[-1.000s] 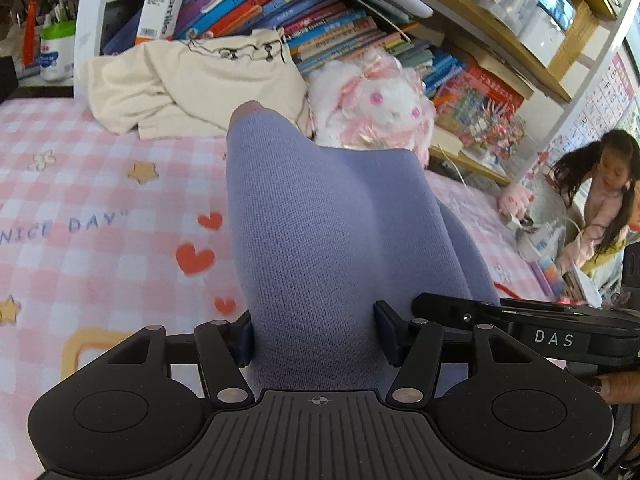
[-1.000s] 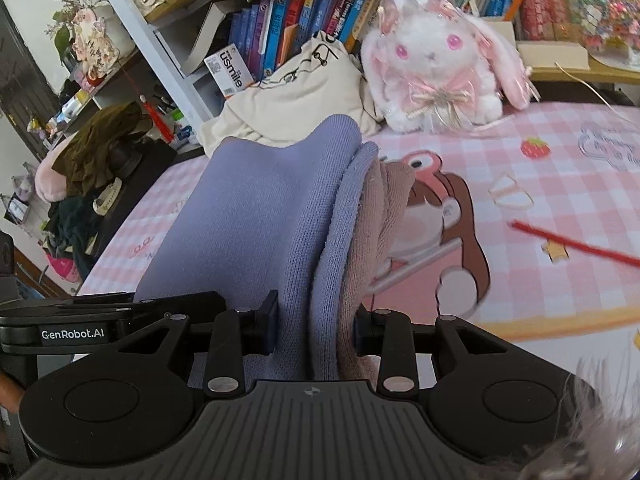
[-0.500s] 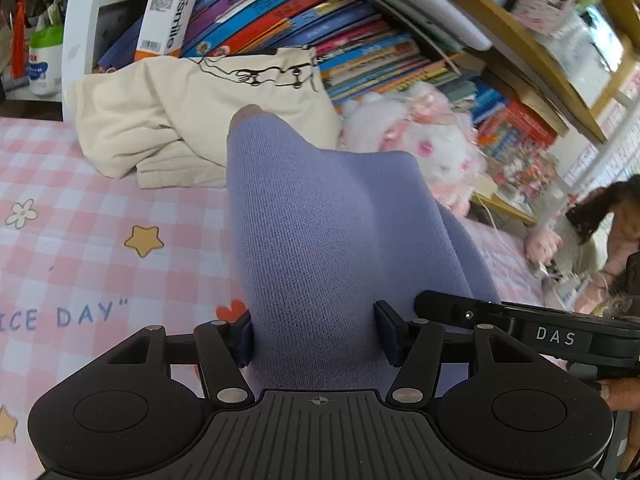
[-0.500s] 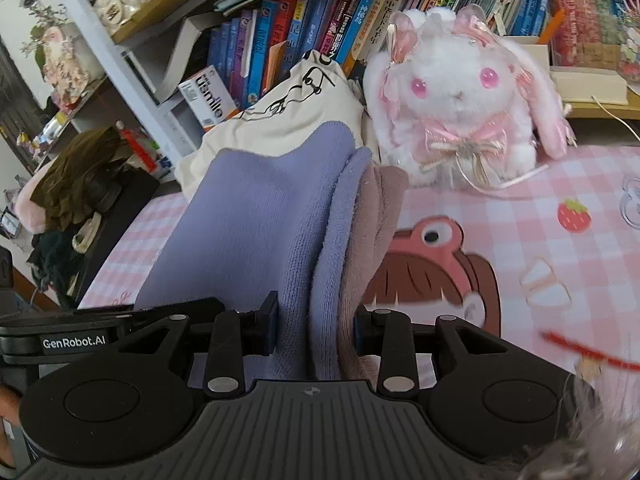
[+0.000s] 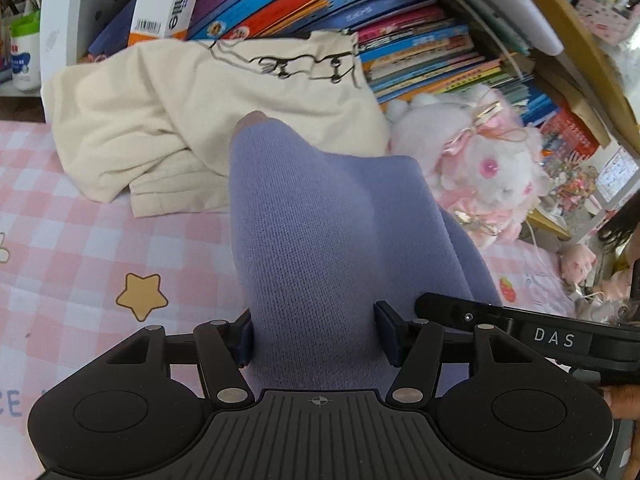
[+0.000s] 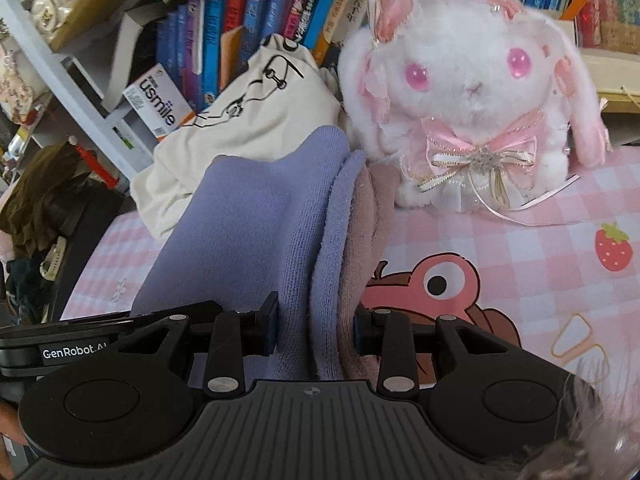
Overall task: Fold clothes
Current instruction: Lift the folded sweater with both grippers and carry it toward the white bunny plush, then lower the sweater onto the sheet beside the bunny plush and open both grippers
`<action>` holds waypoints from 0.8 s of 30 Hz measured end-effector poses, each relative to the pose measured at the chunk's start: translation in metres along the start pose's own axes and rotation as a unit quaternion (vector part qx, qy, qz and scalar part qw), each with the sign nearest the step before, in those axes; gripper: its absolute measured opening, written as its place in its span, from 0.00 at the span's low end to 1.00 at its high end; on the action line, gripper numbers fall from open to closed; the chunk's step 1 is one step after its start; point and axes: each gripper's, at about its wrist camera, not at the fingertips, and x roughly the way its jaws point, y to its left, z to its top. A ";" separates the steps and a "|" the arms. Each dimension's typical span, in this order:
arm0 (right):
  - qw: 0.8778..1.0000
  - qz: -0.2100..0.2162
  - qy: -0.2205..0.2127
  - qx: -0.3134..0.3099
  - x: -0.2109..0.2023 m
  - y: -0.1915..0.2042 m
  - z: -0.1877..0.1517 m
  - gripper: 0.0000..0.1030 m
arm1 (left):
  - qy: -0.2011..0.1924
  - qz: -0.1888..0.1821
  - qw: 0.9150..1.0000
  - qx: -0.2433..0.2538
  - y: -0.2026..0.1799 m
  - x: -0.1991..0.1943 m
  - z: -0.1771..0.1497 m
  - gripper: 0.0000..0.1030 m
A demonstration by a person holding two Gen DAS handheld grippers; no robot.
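The left tool [image 5: 314, 334] is clamped on a folded lavender knit garment [image 5: 320, 240], its two blue-padded fingers [image 5: 244, 336] pressing the cloth from either side. The right tool [image 6: 314, 330] grips the same lavender garment [image 6: 256, 248], closing on several stacked layers with a dusty-pink plush lining [image 6: 368, 224] showing along the right edge of the bundle. The garment is held up between the two tools above a pink-and-white checked cover printed with stars, hearts and a strawberry [image 5: 80, 248]; whether its lower part touches the cover cannot be told.

Just beyond the garment lies a crumpled cream cotton cloth with a black line drawing [image 5: 200, 112], leaning against a row of colourful children's books on a white shelf [image 5: 360, 20]. Beside it, to the right, sits a white plush rabbit with pink eyes and a pink ribbon bow [image 6: 472, 92], resting on the checked cover [image 6: 540, 248]. In the right wrist view the garment's far edge is just in front of the rabbit's left side and overlaps the cream cloth [image 6: 260, 120]. A white-and-orange box marked "usmile" [image 6: 158, 106] stands at the end of the books.
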 end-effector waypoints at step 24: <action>0.992 -0.054 -0.087 -0.077 -0.067 0.016 -0.046 0.75 | -0.102 0.106 0.986 0.073 -0.046 -0.066 -0.050 0.89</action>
